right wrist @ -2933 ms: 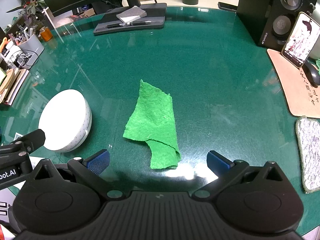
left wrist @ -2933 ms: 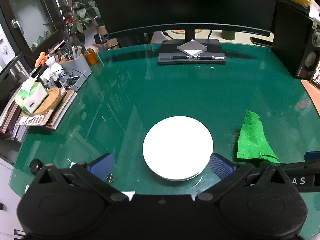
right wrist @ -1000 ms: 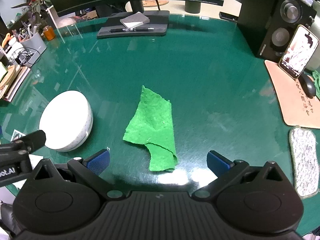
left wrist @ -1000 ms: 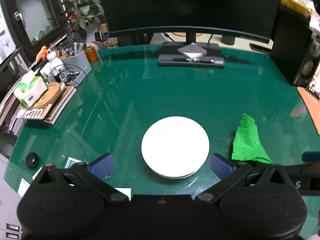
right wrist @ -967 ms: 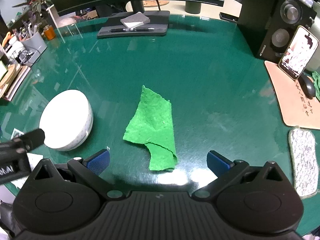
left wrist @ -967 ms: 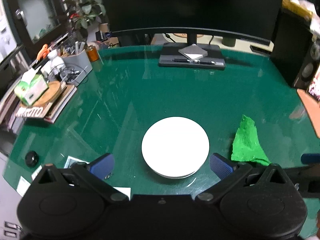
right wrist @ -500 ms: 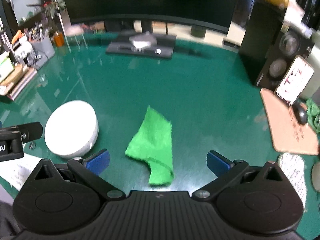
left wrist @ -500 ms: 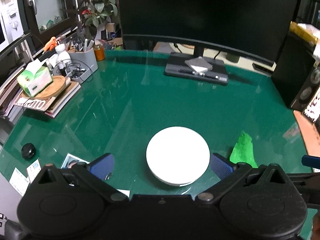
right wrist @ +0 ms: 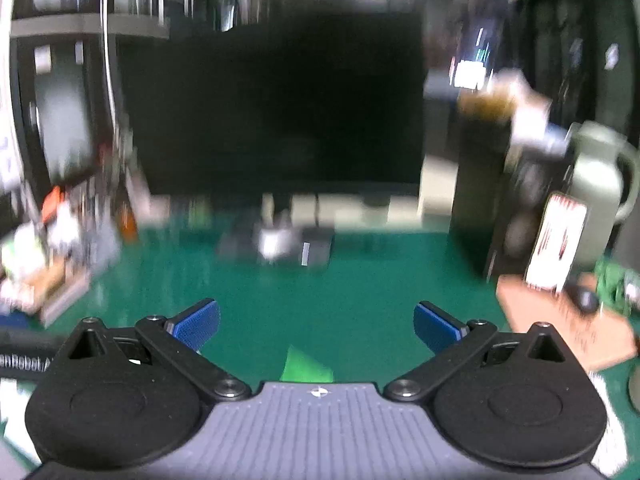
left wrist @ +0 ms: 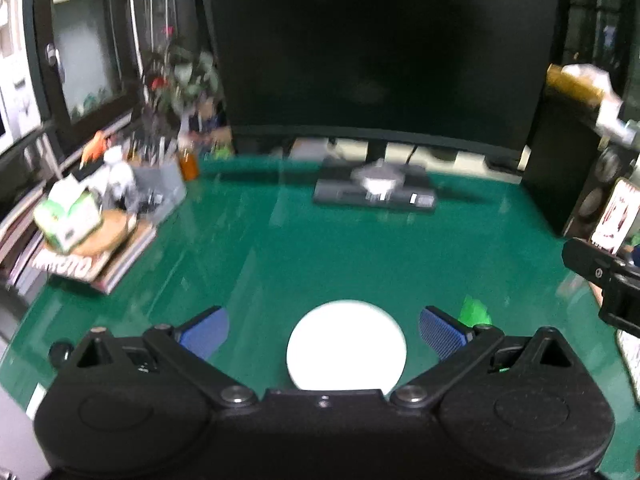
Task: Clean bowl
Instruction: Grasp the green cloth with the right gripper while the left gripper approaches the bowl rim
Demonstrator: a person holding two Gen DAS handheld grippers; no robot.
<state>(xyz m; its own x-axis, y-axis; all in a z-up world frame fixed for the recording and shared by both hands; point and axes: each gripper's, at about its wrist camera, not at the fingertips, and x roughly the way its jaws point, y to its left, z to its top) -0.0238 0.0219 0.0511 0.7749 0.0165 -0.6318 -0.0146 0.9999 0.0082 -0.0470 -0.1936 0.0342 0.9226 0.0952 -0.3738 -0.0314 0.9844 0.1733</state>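
Hovering above the green table [left wrist: 320,248] with both grippers spread wide and carrying nothing, so judging this as the approach stage, with no cleaning contact made yet. Seeing the white bowl [left wrist: 346,344] sitting upside down on the table, framed between the blue pads of the left gripper [left wrist: 323,328] but below them, not touching either pad. Catching only a scrap of the green cloth [right wrist: 306,365] in the right wrist view, just ahead of the right gripper [right wrist: 316,322] body and low between its parted fingers; in the left wrist view, glimpsing the same cloth just right of the bowl, mostly hidden behind the right-hand pad. Noting heavy motion blur in both views, more so in the right one, so reading fine detail on the bowl's surface as impossible. Judging the next move as two-part: lowering the right gripper toward the cloth, beside the bowl, and pinching a fold of it, while bringing the left gripper down around the bowl to steady or turn it. Expecting the thin cloth lying flat on glossy glass to need a low, careful pinch.
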